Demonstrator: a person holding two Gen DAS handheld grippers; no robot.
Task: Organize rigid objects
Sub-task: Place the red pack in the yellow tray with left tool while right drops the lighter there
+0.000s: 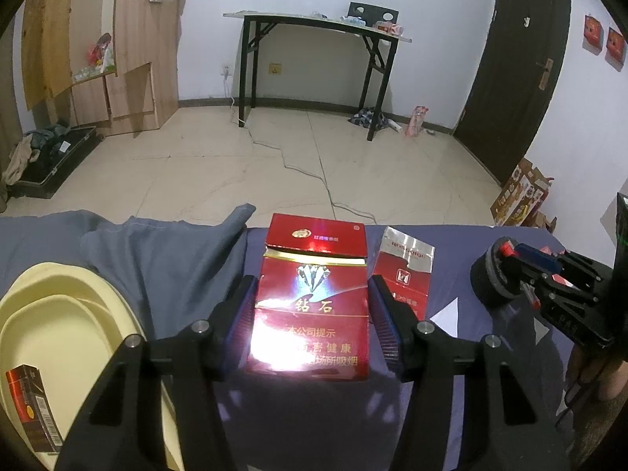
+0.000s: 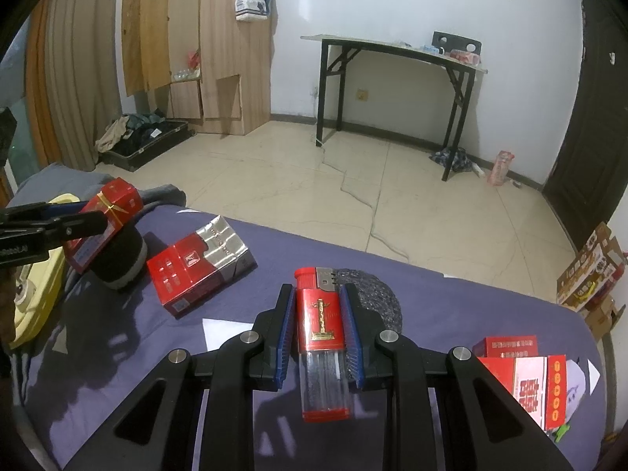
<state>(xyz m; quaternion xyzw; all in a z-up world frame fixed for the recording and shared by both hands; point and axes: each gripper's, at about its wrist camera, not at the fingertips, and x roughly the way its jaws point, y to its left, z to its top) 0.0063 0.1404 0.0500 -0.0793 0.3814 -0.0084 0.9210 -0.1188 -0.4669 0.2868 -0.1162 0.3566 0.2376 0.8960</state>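
A red cardboard cigarette pack (image 1: 312, 302) clamped in the left gripper (image 1: 312, 322), a red plastic lighter (image 2: 320, 337) clamped in the right gripper (image 2: 318, 337).
Light, crushable card is judged best held by its long sides; the lighter, slick and stiff. Below the pack: a purple-sheeted bed (image 1: 333, 424), cream plastic tray (image 1: 59, 314) leftward, tiled floor (image 1: 274, 165) beyond.

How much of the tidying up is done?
One dark cigarette box already sits in the cream plastic basin. In hand: the left gripper grips a red cigarette pack with a diamond picture, and the right gripper holds a red lighter. Left: the red-and-silver pack and red boxes on the purple sheet.
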